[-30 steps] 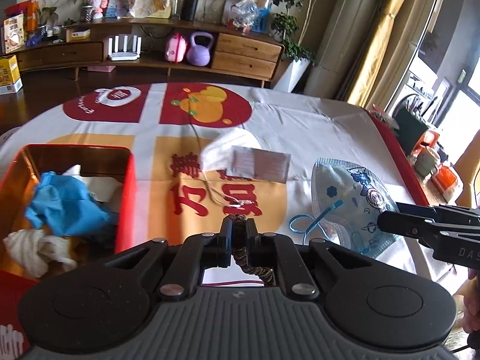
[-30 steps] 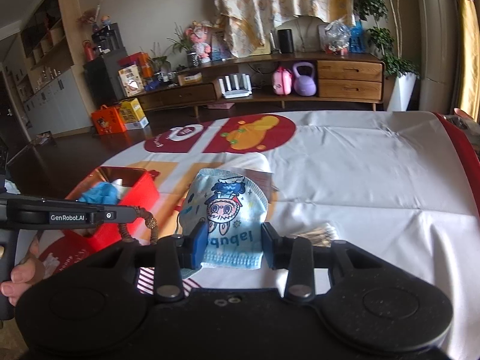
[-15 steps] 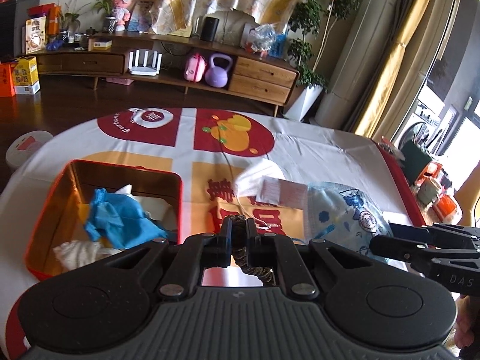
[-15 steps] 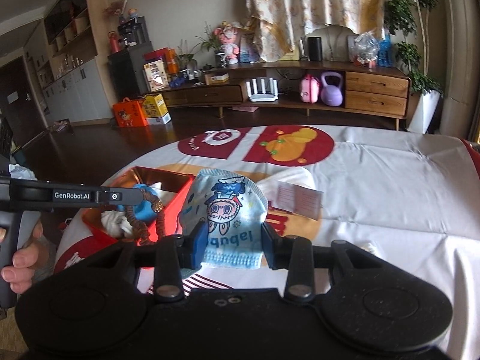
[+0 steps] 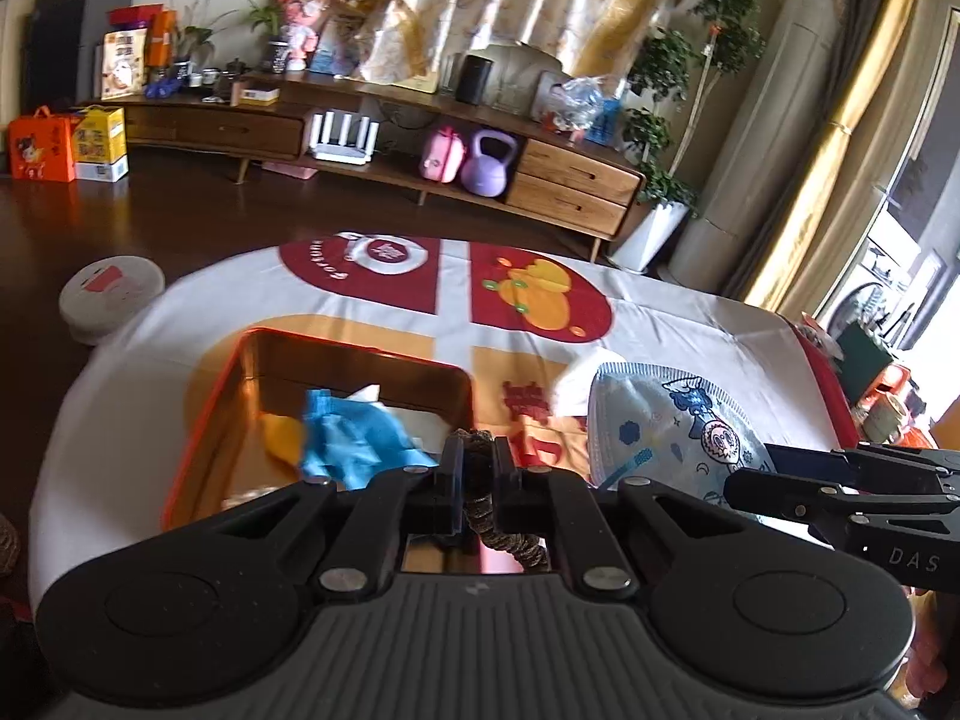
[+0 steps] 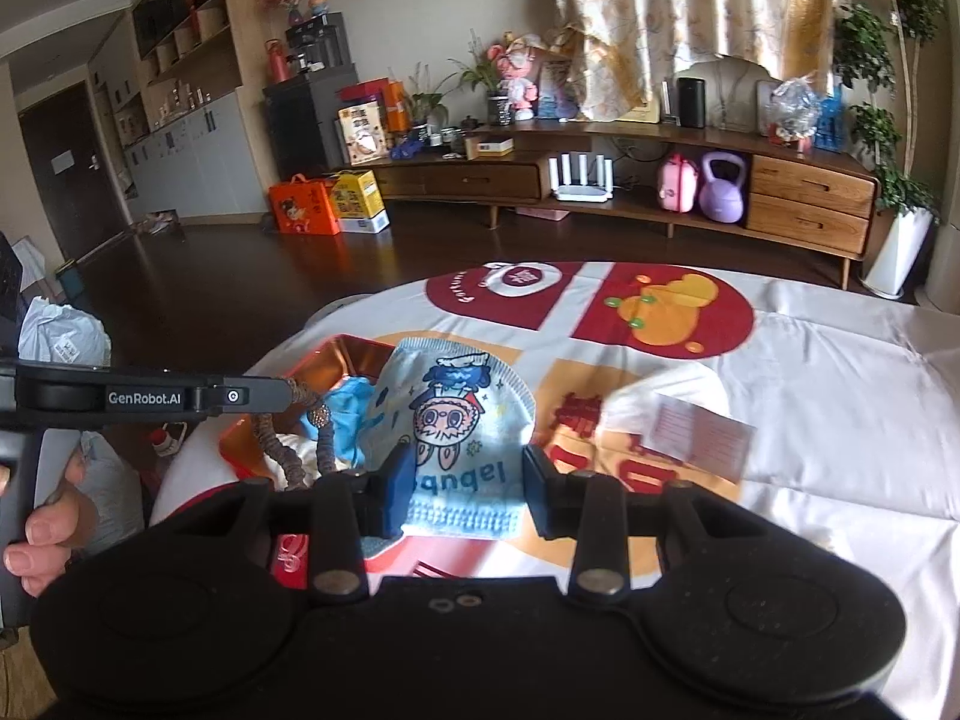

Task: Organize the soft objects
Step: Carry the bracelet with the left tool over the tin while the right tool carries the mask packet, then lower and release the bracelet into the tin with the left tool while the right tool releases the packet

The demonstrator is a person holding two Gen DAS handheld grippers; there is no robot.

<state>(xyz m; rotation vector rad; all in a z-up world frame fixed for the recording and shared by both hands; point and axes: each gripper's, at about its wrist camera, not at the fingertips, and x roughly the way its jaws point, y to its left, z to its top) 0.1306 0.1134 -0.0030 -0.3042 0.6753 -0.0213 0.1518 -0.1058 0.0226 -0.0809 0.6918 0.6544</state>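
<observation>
Living-room clutter fills the back: a long wooden sideboard (image 6: 630, 180) against the wall, a purple kettlebell (image 6: 724, 195) on its lower shelf, orange and yellow gift boxes on the dark floor. Up front we have the table (image 6: 840, 408) under a white cloth with red and orange prints.

Our left gripper (image 5: 477, 468) is pinched tight on a brown braided hair tie (image 5: 504, 531), whose loop dangles below the fingers. From the right wrist view we read "GenRobot.AI" on that gripper's side, and the hair tie hangs over the red tin box (image 5: 210, 420). Inside the box lie a blue glove (image 5: 354, 441) and some white fabric; what sits underneath is too blurred for us to call.

Our right gripper (image 6: 468, 486) is clamped on a light blue face mask (image 6: 456, 420) with a cartoon character and lettering that seems to read "labubu", though it is reversed and partly covered. The mask is up off the cloth, just beside the box's near corner. From the left wrist view we catch "DAS" on the right gripper's body.

A white packet with a small printed label (image 6: 696, 435) lies on the cloth, well right of the box.
</observation>
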